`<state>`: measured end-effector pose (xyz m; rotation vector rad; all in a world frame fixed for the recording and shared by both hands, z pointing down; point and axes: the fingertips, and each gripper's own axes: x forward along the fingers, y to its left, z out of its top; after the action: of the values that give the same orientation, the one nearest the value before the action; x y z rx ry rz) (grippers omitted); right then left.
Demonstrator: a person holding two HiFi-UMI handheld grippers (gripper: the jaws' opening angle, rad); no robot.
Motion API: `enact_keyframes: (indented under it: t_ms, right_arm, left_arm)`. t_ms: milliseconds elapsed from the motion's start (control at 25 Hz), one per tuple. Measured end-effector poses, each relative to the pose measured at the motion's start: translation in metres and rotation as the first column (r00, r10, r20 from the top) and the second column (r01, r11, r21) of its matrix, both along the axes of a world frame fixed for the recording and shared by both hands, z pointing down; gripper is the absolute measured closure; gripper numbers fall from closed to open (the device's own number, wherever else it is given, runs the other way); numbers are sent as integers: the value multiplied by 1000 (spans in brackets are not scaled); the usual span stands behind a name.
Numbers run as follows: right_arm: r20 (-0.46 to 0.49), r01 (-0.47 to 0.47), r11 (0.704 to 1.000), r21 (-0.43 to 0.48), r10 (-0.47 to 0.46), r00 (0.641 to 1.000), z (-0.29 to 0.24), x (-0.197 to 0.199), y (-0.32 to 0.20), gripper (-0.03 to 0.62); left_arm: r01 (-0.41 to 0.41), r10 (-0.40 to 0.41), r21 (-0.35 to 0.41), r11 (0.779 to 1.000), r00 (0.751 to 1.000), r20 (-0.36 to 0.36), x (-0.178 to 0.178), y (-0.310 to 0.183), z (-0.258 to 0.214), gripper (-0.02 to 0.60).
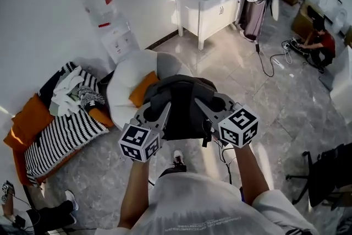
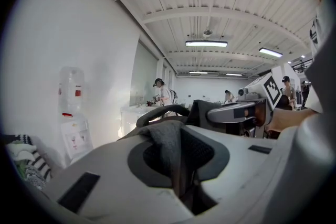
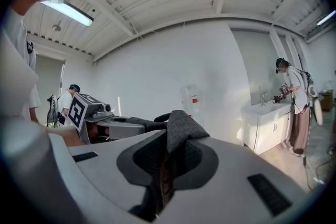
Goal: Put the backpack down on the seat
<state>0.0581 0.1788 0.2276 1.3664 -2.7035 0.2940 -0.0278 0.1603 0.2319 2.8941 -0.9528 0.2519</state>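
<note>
Backpack (image 1: 179, 100) fabric clamped tight in left tool (image 1: 164, 110) and right tool (image 1: 202, 106); covers seat (image 1: 125, 81) edge.

Backpack held before the seat

The backpack (image 1: 180, 97) hung between the left gripper (image 1: 164, 111) and right gripper (image 1: 201, 105), just before the seat (image 1: 124, 82). A couch (image 1: 59, 139) lay left of the seat, a dispenser (image 1: 105, 15) behind it at the wall (image 1: 38, 14), a sink cabinet (image 1: 207, 8) farther back on the right.

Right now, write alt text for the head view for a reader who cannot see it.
Seen from above, a person holds a dark grey backpack, pinched by the left tongs and the right tongs, above a tiled floor. Just ahead stands a white round seat with an orange cushion.
</note>
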Motion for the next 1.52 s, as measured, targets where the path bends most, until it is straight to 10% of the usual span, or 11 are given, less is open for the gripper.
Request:
enact_keyframes:
  t_ms: [1520]
  right_arm:
    - [-33,-88,993,-83,86,996,36,-24,-191,562]
  left_arm:
    - [-87,89,-75,993,996,21,-24,-199,42,514]
